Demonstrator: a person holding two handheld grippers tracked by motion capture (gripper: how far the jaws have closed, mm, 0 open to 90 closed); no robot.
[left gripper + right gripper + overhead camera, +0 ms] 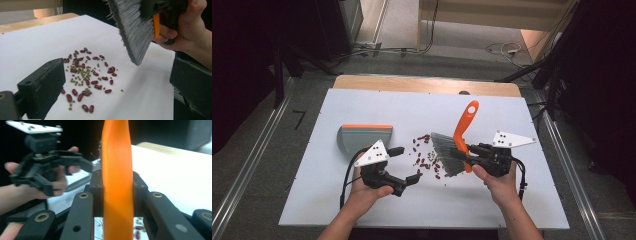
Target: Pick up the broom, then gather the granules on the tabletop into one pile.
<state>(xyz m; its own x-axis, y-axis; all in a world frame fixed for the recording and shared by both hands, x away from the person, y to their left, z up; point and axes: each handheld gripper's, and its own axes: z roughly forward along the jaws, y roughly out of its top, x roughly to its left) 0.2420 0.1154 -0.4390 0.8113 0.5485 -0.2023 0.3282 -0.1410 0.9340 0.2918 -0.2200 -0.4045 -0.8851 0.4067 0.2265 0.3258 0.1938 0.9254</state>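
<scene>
A heap of red beans and small green beans (427, 157) (86, 75) lies in the middle of the white table (412, 107). My right gripper (468, 156) (117, 187) is shut on the orange handle of a hand brush (467, 122) (116, 157). The grey bristles (446, 152) (135, 30) hang tilted just right of the beans. My left gripper (407, 164) (117, 75) stands open on the near left side of the beans, with nothing between its fingers. A grey dustpan with an orange rim (364, 136) lies flat to the left, behind that gripper.
A wooden strip (427, 84) runs along the table's far edge. Metal rails (247, 165) flank the table on both sides. Cables (504, 49) lie on the floor beyond. Bare white surface spreads along the far side and the near edge.
</scene>
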